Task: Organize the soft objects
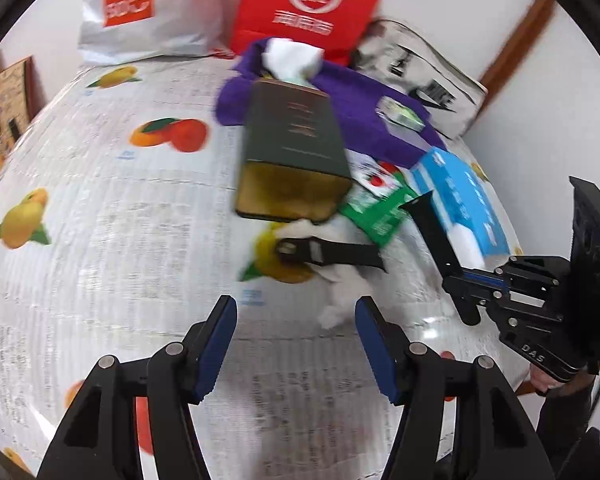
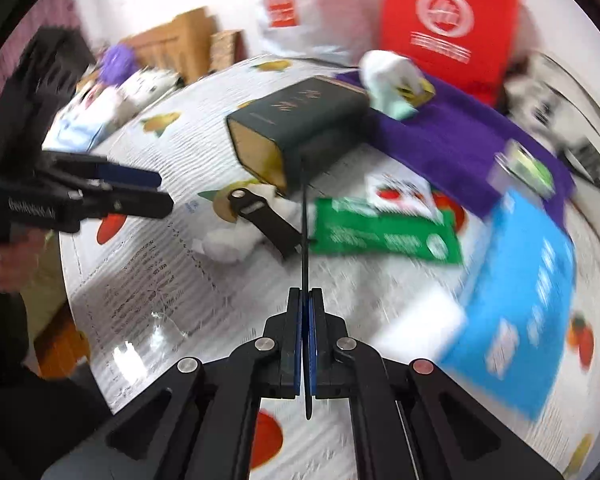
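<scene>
My right gripper [image 2: 305, 300] is shut on a thin black strap [image 2: 305, 220], seen edge-on and sticking up from between the pads. In the left wrist view the same strap [image 1: 432, 232] rises from the right gripper [image 1: 456, 280] at the right edge. A second black strap with a buckle [image 1: 328, 254] [image 2: 260, 216] lies across a crumpled white soft piece [image 1: 336, 308] [image 2: 228, 244] on the table. My left gripper [image 1: 296, 320] [image 2: 166, 190] hovers open just in front of that piece, holding nothing.
A dark green box [image 1: 296, 152] lies tilted against a purple cloth [image 1: 360, 96] with white tissue [image 1: 292, 60] on it. A green packet [image 1: 376, 208] and a blue box [image 1: 464, 196] sit at the right. A red bag [image 1: 312, 0], a white bag [image 1: 148, 8] and a grey printed bag [image 1: 420, 76] stand behind.
</scene>
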A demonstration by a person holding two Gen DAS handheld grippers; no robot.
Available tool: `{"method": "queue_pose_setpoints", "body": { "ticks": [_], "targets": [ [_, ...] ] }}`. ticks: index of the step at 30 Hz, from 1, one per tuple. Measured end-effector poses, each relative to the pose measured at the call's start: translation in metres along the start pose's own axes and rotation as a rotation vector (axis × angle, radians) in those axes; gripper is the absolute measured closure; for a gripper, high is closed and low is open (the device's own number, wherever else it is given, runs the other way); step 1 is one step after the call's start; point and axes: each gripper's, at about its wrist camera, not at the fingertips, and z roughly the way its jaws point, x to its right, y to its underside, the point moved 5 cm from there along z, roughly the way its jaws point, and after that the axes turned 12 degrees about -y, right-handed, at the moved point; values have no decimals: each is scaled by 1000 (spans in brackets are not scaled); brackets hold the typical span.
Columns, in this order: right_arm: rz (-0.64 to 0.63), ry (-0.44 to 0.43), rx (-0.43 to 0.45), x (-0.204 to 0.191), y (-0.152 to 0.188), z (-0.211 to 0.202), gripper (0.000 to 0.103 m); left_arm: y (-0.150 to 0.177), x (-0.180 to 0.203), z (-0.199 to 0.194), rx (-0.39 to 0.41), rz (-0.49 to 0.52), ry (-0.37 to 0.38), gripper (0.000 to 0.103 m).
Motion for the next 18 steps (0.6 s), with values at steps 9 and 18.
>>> {"method": "queue_pose_setpoints", "body": {
  "ticks": [9,18],
  "targets": [
    [163,61,126,7,62,-50,100,3,57,25,69,158,-61,44],
    [291,97,184,25,98,-61,100,1,57,39,84,206,-161,81]
  ]
}}
